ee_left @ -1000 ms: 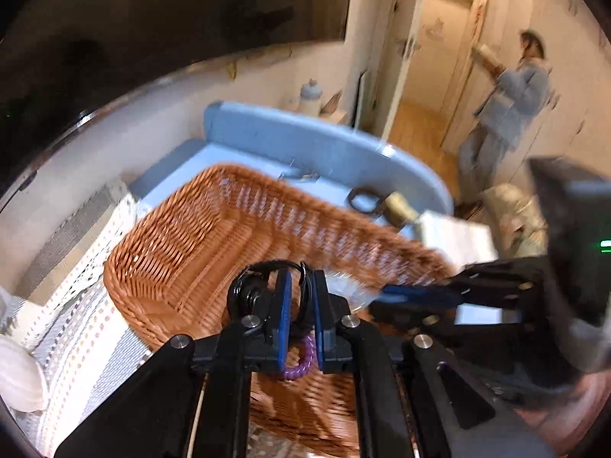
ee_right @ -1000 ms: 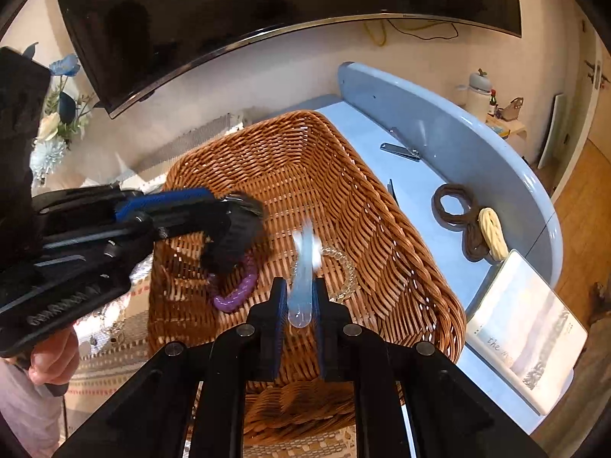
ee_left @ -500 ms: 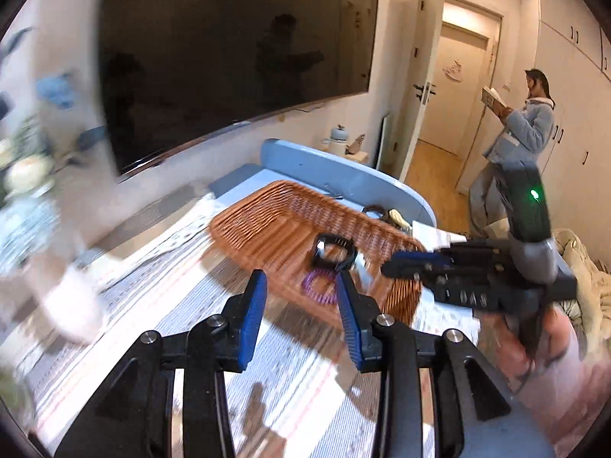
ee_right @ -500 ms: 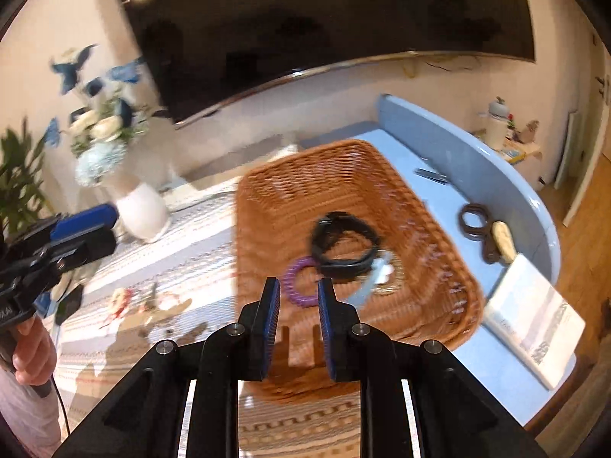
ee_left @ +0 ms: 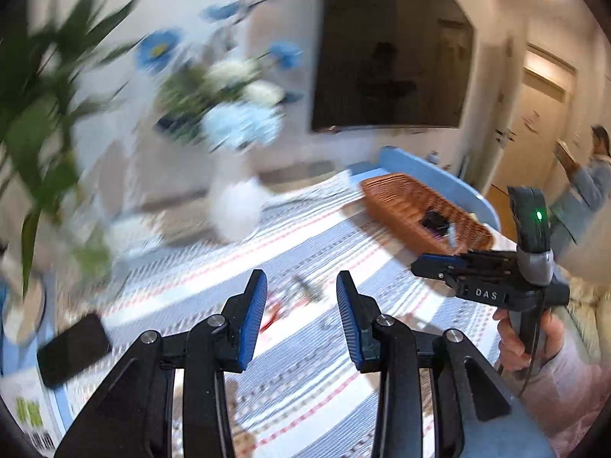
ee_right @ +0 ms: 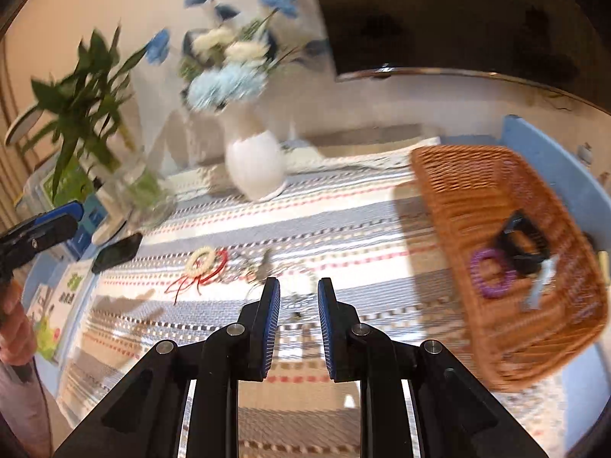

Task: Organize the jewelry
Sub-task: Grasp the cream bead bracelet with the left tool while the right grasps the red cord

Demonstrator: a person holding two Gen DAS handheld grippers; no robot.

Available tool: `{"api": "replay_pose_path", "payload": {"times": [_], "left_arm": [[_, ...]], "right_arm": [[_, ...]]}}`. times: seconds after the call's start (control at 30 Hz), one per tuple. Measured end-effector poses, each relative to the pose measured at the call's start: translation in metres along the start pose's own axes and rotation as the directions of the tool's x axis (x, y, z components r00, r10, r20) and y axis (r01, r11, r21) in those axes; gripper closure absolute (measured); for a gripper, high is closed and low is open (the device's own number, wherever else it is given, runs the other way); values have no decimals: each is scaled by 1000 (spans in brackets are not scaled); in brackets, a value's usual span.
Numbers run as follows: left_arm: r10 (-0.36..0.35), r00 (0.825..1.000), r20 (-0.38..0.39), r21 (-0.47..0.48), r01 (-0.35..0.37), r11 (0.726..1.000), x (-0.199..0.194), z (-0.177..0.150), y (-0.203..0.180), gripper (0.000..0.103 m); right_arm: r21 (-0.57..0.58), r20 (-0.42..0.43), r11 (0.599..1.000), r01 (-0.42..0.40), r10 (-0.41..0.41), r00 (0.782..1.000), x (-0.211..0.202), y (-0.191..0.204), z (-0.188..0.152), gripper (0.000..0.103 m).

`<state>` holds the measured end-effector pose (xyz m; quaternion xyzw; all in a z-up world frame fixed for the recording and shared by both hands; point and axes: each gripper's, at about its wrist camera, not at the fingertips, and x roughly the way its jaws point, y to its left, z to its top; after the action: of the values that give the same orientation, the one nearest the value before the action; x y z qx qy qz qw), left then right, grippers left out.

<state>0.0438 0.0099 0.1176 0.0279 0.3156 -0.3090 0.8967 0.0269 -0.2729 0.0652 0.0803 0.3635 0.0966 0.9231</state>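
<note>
We've got both grippers empty over the striped cloth [ee_right: 343,213]: left gripper [ee_left: 301,305] jaws parted wide, right gripper [ee_right: 299,305] jaws narrowly apart. Loose jewelry [ee_right: 206,263] lies at eleven o'clock of our right fingertips; the wicker basket [ee_right: 458,191], at two o'clock, holds a purple ring [ee_right: 492,273] and black band [ee_right: 521,240].

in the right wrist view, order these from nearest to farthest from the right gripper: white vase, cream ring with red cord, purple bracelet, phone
From the right gripper:
1. Cream ring with red cord, on the cloth just left and ahead.
2. Purple bracelet, right, in the basket; phone, far left: too close to call.
3. White vase, at the back.
</note>
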Motion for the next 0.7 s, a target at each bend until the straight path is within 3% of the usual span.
{"api": "replay_pose_path", "payload": {"times": [0.2,0.47,0.7], "left_arm": [[-10,996,-89,-72,3,997,34,-32,45,65],[21,961,-275,100,7,995,102,-52,45,65],[25,955,-296,237,48,970,139,-40,36,65]], "right_arm": [[-45,-34,999,15,-17,999,49,11,-29,83],[-71,-59,997,24,-29,998,63,12,-34,83],[-30,-74,1000,2,-4,997,66,4,-32,82]]}}
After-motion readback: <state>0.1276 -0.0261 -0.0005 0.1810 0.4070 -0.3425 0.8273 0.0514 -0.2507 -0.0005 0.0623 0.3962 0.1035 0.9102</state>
